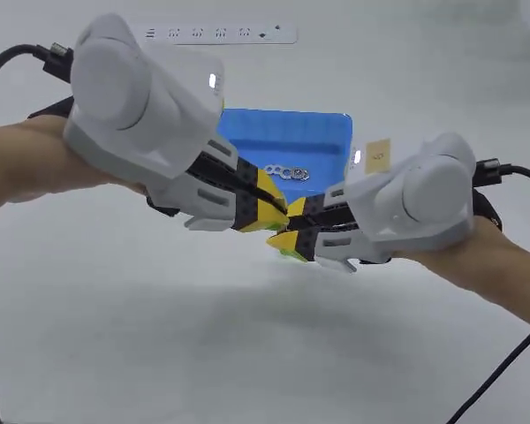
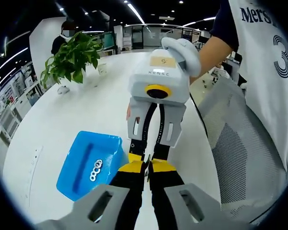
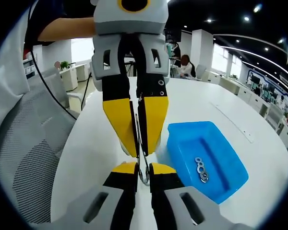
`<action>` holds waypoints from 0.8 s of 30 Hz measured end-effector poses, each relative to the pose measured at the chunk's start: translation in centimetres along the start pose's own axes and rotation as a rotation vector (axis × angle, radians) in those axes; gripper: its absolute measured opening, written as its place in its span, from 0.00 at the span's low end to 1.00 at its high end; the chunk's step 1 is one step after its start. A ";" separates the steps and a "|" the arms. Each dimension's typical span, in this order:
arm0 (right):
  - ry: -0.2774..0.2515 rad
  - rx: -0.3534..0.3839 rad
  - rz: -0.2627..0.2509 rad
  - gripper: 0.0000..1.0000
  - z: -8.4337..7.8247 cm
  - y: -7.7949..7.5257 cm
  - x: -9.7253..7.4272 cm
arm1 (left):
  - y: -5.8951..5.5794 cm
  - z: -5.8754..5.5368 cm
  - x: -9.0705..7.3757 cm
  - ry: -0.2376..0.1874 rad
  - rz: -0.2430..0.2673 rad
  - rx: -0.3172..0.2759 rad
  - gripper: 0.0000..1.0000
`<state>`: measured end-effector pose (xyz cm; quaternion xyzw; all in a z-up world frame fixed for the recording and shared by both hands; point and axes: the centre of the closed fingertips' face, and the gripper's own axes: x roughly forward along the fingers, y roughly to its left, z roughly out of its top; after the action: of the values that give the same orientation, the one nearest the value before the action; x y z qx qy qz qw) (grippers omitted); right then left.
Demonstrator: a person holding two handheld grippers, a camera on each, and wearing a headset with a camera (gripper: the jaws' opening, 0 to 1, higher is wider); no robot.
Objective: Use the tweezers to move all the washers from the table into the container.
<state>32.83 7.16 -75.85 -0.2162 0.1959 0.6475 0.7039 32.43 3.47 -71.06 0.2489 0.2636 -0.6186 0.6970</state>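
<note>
The washers (image 3: 200, 170) I can make out lie in a short, touching row on the floor of the blue container (image 3: 182, 139), which stands on the white table (image 1: 159, 309) just beyond the two grippers. The tweezers (image 3: 141, 148) are off the table, held in the air beside the container, between the two grippers that meet tip to tip. The left gripper (image 2: 147, 167) has its yellow-tipped jaws drawn close on one part of the tweezers. The right gripper (image 3: 145, 170) has its jaws pressed in on the rounded end, so both seem to be pinching the same tool.

The risk, as I judge it, lies in this shared hold. If one gripper lets go before the other has a firm, square grip, the thin tool could swing, twist between the pads or drop to the table. Pulling the grippers apart while both are clamped could bend or skew the arms of the tweezers. A hold too close to the working tips would leave them unable to close on a washer.

The tweezers look like a slim strip of bare metal, smooth and narrow, seen almost edge-on in the right gripper view. Their points are hidden between the yellow pads. The washers are small, flat, shiny rings, and they look easy to nudge. Whether any are left on the table behind the grippers, I cannot tell.
</note>
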 end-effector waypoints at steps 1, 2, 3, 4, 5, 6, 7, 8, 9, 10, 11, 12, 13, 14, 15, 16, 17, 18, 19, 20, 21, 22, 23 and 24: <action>-0.002 -0.003 0.000 0.10 0.2 0.1 0.0 | -0.1 0.1 -0.2 -0.002 0.004 0.003 0.07; -0.004 -0.005 -0.002 0.10 0.4 0.1 -0.1 | -0.1 0.1 -0.3 -0.002 0.005 0.003 0.07; -0.006 -0.007 -0.002 0.10 0.5 0.1 -0.2 | -0.1 0.2 -0.5 -0.004 0.008 0.005 0.07; -0.009 -0.008 -0.002 0.10 0.8 0.2 -0.2 | -0.2 0.3 -0.6 -0.005 0.011 0.005 0.07; -0.011 -0.009 -0.002 0.10 0.9 0.2 -0.2 | -0.2 0.4 -0.9 -0.005 0.014 0.009 0.07; -0.013 -0.009 -0.002 0.10 1.2 0.3 -0.3 | -0.3 0.5 -1.0 -0.005 0.016 0.011 0.07; -0.015 -0.011 -0.001 0.10 1.3 0.3 -0.3 | -0.3 0.5 -1.2 -0.003 0.018 0.012 0.07; -0.016 -0.015 -0.001 0.10 1.5 0.4 -0.3 | -0.3 0.6 -1.4 -0.001 0.020 0.015 0.07; -0.016 -0.019 -0.001 0.10 1.7 0.4 -0.3 | -0.4 0.6 -1.5 0.000 0.022 0.018 0.07; -0.017 -0.027 -0.002 0.10 2.0 0.4 -0.3 | -0.4 0.7 -1.8 -0.001 0.026 0.020 0.07; -0.019 -0.031 -0.003 0.10 2.2 0.4 -0.3 | -0.4 0.8 -2.0 -0.001 0.029 0.022 0.07; -0.021 -0.033 -0.003 0.10 2.4 0.4 -0.4 | -0.4 0.9 -2.3 -0.004 0.033 0.024 0.07; -0.025 -0.036 -0.005 0.10 2.7 0.4 -0.5 | -0.3 1.0 -2.5 -0.006 0.037 0.026 0.07; -0.027 -0.040 -0.007 0.10 2.9 0.4 -0.5 | -0.3 1.1 -2.8 -0.009 0.042 0.026 0.07; -0.031 -0.044 -0.008 0.10 3.2 0.3 -0.6 | -0.2 1.2 -3.0 -0.011 0.045 0.027 0.07; -0.032 -0.045 -0.009 0.10 3.4 0.3 -0.6 | -0.2 1.3 -3.3 -0.013 0.051 0.029 0.07; -0.036 -0.046 -0.012 0.10 3.7 0.2 -0.7 | -0.2 1.4 -3.5 -0.014 0.054 0.031 0.07; -0.039 -0.046 -0.013 0.10 3.9 0.1 -0.7 | -0.1 1.6 -3.6 -0.016 0.057 0.034 0.07; -0.043 -0.043 -0.015 0.10 4.1 0.1 -0.8 | 0.0 1.7 -3.9 -0.018 0.062 0.038 0.07; -0.046 -0.045 -0.019 0.10 4.4 0.0 -0.9 | 0.0 1.8 -4.0 -0.018 0.067 0.041 0.07; -0.047 -0.051 -0.025 0.10 4.7 -0.1 -0.9 | 0.2 2.0 -4.2 -0.020 0.073 0.045 0.07; -0.049 -0.054 -0.028 0.10 4.8 -0.2 -1.0 | 0.2 2.1 -4.4 -0.022 0.075 0.046 0.07; -0.050 -0.055 -0.030 0.10 5.0 -0.3 -1.0 | 0.3 2.2 -4.5 -0.023 0.078 0.051 0.07; -0.053 -0.060 -0.036 0.10 5.3 -0.6 -1.1 | 0.5 2.4 -4.7 -0.022 0.082 0.059 0.07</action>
<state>33.27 9.14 -70.82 -0.2233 0.1537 0.6459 0.7137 32.64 5.34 -66.09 0.2731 0.2271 -0.5996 0.7172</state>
